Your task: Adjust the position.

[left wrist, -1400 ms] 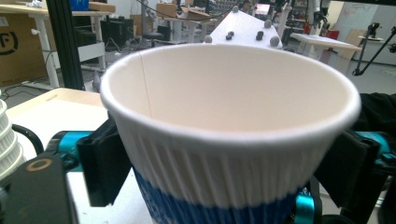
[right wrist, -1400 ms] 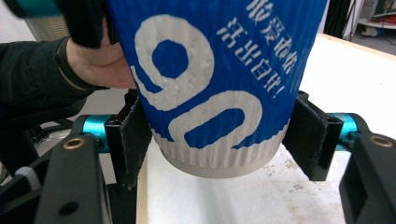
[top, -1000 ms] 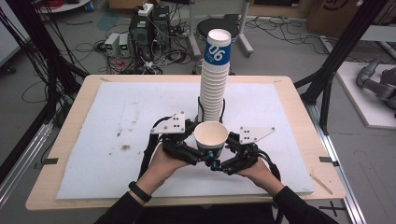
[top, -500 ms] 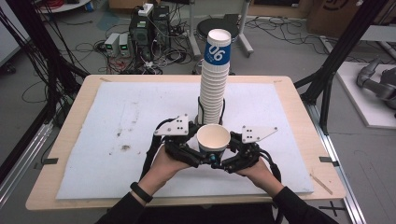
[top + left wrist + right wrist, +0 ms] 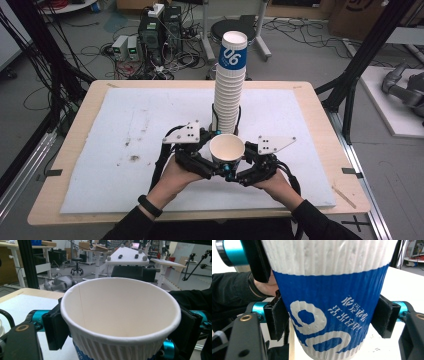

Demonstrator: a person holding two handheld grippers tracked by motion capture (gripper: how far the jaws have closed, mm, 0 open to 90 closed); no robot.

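Note:
A white paper cup (image 5: 227, 149) with a blue band hangs upright just above the mat, in front of a tall stack of the same cups (image 5: 229, 95). My right gripper (image 5: 240, 172) comes in from the right. It is shut on the cup's blue band (image 5: 324, 302), with both pads (image 5: 278, 317) pressed to the wall. My left gripper (image 5: 216, 167) reaches in from the left, higher up under the rim (image 5: 120, 315). Its jaws have just been opening, and its pads (image 5: 56, 326) stand close beside the cup, which is still between them.
A white mat (image 5: 125, 125) covers the wooden table (image 5: 320, 125). The cup stack stands right behind the held cup. Black frame posts (image 5: 350, 85) rise at the table's right and left. Electronics and cables lie on the floor beyond the far edge.
Both hands and the cup stay in the same spot. The right gripper's jaws have drawn in against the cup, and the left gripper's jaws have spread a little.

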